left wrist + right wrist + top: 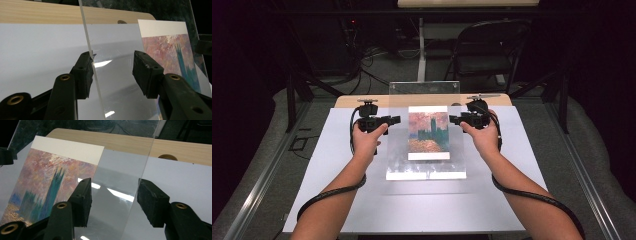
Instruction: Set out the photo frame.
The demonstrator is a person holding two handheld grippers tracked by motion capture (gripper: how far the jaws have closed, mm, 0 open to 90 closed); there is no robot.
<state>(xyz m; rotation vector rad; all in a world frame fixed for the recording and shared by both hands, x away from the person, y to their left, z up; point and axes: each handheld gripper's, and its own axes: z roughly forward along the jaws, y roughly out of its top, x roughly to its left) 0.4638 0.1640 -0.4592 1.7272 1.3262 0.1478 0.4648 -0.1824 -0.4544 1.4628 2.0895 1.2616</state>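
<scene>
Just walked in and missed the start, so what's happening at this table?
A person holds a gripper in each hand at either side edge of a clear acrylic sheet that tilts up over a painted print on the white table. The left gripper and the right gripper are both open, their fingers straddling the sheet's edges. Whether the sheet is being raised or lowered, I cannot tell.

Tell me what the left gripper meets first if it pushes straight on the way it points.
Probably the clear acrylic sheet: its left edge already sits between the open jaws of the left gripper. Beyond that comes the painting print, though depth is hard to judge.
</scene>
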